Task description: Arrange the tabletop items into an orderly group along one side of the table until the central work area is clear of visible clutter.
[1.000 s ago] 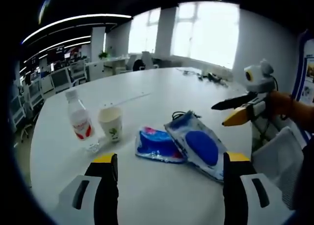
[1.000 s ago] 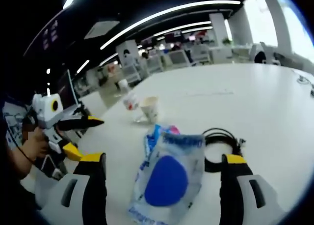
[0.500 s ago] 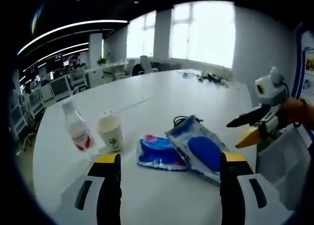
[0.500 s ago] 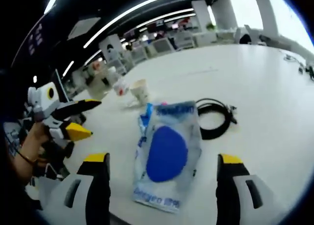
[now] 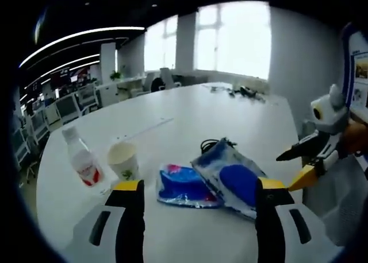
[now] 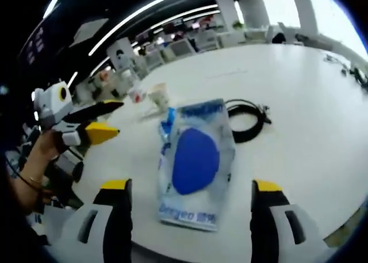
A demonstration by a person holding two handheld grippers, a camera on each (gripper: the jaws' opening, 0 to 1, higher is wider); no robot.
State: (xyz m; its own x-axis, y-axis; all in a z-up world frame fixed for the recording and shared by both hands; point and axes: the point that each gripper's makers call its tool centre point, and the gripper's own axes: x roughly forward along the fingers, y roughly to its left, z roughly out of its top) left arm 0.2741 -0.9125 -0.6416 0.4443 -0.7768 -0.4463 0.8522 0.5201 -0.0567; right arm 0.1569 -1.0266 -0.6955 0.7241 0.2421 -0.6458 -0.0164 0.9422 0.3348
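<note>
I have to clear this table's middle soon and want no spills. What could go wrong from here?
The paper cup stands open-topped close beside the bottle; nudging either may tip both. The black cable lies partly under the clear pouch, so dragging the pouch could pull it along. The pouch overlaps the blue packet, so the open right tongs may pinch both.

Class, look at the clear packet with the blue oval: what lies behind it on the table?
Behind the clear packet lies a coiled black cable, its near edge hidden by the packet. Farther back stand a paper cup and a bottle.
</note>
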